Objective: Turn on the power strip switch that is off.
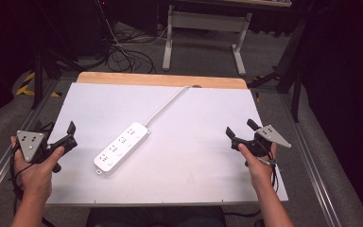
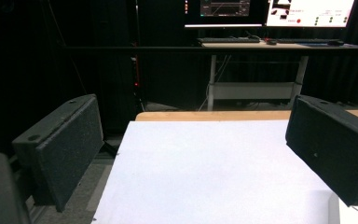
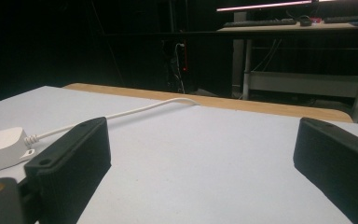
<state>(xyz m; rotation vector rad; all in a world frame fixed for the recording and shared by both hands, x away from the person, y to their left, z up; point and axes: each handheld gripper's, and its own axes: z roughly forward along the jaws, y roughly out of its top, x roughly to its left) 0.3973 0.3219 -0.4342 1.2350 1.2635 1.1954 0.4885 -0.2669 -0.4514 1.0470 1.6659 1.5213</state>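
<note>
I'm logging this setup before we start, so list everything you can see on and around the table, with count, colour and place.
power strip: one, white, lying slantwise on the table left of centre, nothing plugged in
cord: one, white, running from the strip to the far edge of the table
table: one, white top with a wooden strip along the far edge
desk: one, pale frame, beyond the table, with a keyboard on it
screens: two, lit, on that desk
cables: a black tangle on the floor behind the table
left gripper: one, black, open, at the table's left edge, holding nothing
right gripper: one, black, open, near the right edge, holding nothing
</note>
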